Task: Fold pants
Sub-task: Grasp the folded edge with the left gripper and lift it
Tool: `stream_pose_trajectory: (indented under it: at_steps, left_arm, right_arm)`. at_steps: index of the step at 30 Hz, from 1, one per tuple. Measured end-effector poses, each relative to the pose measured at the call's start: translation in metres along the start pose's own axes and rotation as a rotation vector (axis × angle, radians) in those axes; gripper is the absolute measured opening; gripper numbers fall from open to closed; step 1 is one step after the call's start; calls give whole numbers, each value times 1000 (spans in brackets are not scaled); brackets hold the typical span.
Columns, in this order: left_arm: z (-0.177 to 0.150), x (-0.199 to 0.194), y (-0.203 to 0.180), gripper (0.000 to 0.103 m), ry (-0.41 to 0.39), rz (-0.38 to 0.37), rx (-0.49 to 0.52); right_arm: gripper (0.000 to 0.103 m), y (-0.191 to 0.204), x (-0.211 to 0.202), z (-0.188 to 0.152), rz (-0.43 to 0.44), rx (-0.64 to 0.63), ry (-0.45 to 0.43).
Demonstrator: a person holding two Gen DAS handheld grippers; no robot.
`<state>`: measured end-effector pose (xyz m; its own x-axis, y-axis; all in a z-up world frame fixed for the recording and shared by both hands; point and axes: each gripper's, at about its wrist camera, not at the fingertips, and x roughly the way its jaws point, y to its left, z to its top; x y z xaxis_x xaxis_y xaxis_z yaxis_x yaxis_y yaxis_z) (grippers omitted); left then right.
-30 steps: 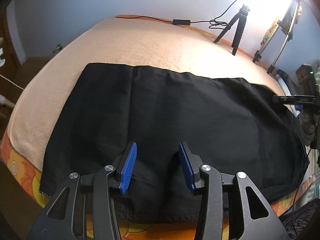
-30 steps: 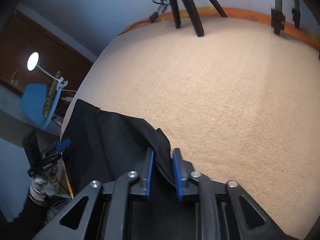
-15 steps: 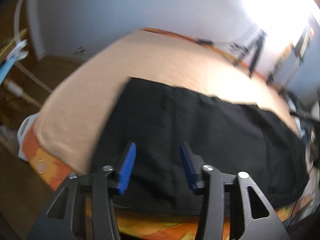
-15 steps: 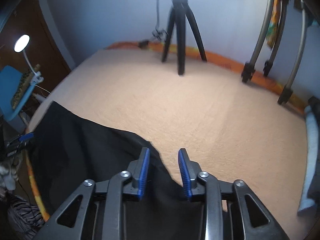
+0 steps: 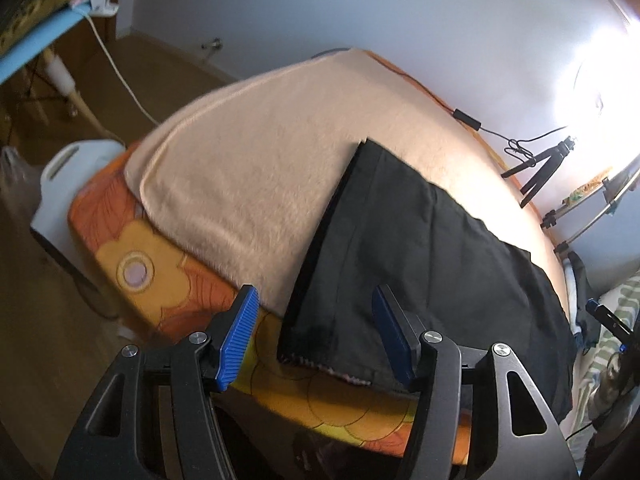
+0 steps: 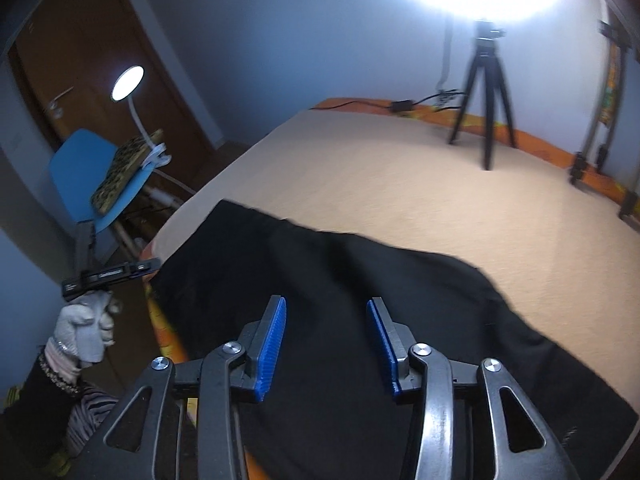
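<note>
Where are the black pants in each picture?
Left wrist: the pants lie from the bottom middle to the right, one end hanging over the bed's near edge.
Right wrist: the pants fill the lower middle, under the open fingers.
Shared landmark: the black tripod standing at the bed's far side.

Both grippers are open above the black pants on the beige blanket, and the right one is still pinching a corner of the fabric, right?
Not quite. In the right wrist view the right gripper is open with nothing between its fingers; the black pants lie flat on the beige blanket. The left gripper is open too.
</note>
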<state>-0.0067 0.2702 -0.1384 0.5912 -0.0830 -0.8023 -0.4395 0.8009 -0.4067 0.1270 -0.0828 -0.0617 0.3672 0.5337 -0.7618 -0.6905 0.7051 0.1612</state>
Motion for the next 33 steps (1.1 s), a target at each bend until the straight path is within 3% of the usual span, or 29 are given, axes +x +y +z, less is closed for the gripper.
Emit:
stream_pose_trajectory:
  at_steps: [8, 11, 14, 16, 21, 25, 30, 32, 33]
  left_arm:
    - [-9, 1, -6, 59, 0, -29, -21]
    - [-12, 5, -13, 55, -15, -4, 25]
    - [-14, 7, -16, 40, -24, 26, 62]
    - [-13, 6, -10, 22, -30, 24, 48]
    - [-9, -2, -3, 9, -47, -44, 25]
    - [-10, -4, -8, 9, -46, -75, 42]
    - [-13, -4, -13, 13, -51, -18, 85]
    - [-15, -4, -14, 31, -57, 24, 90]
    - [-15, -2, -14, 46, -51, 29, 84]
  right_arm:
    - [47, 59, 41, 18, 42, -47, 62]
    - [50, 87, 62, 31, 66, -53, 88]
    - [58, 116, 84, 44, 78, -50, 113]
    - [60, 134, 102, 53, 99, -43, 136]
    - [63, 171, 154, 69, 144, -11, 218]
    - [63, 202, 199, 78, 142, -25, 277]
    - [63, 229, 244, 81, 95, -49, 342]
    - [63, 235, 256, 81, 75, -49, 363]
    - [63, 235, 259, 80, 70, -46, 368]
